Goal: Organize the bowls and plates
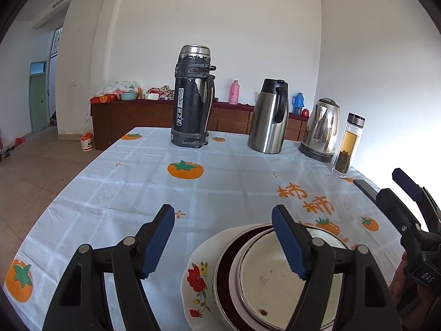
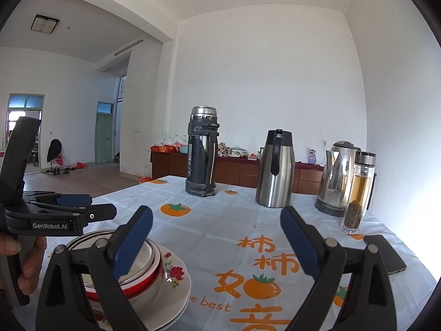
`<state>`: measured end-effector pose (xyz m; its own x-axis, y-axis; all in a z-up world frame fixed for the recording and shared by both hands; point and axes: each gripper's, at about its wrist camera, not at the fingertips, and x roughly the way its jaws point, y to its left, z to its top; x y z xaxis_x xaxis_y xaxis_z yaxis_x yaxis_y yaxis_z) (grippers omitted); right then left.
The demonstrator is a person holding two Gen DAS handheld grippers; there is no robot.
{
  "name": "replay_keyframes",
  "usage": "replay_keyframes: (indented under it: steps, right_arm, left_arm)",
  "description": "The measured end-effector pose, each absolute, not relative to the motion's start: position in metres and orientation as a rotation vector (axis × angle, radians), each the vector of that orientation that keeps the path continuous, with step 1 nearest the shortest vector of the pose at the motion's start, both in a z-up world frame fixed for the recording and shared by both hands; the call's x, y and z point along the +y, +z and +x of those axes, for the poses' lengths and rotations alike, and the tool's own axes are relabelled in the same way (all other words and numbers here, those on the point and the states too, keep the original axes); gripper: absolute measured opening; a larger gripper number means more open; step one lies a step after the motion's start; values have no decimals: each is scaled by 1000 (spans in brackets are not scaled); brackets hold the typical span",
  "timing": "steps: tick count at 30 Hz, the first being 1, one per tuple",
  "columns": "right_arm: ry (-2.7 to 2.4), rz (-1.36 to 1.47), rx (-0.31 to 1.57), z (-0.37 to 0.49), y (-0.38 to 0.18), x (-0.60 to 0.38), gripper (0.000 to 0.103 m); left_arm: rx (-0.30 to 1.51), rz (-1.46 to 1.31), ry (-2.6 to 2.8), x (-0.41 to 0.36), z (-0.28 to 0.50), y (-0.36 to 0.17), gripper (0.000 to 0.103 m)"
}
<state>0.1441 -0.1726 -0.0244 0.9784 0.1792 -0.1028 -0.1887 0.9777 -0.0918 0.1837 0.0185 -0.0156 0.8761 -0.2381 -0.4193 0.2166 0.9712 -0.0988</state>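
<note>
I see the stack near my edge of the desk (image 1: 220, 165): a small bowl (image 1: 270, 281) nested in a red-rimmed bowl (image 2: 143, 289), both sitting on a flowered plate (image 1: 198, 281), with what looks like a second plate under it in the right view. My left hand-held gripper (image 1: 223, 242) hangs just over the stack with its jaws wide and nothing between them; one finger sits over the small bowl, the other over bare cloth. My right hand-held gripper (image 2: 217, 242) is also wide and empty, beside the stack over the cloth.

The risks, as I judge them:
- If I drop the left one as it stands, the finger over the bowl could catch the rim and tip or skid the nested bowls.
- Dragging the stack might bunch the cloth.
- A wide sweep to the right could knock the tea bottle (image 2: 358, 193) or the phone (image 2: 386, 253); the kettle (image 1: 322, 129) and flasks stand farther back.
- The two grippers are close, so they could collide.
</note>
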Motion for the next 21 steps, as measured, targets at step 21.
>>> replay_keyframes:
  steps: [21]
  right_arm:
    - [179, -140, 34, 131, -21, -168, 97]
  left_arm:
    - [430, 10, -245, 10, 178, -13, 75]
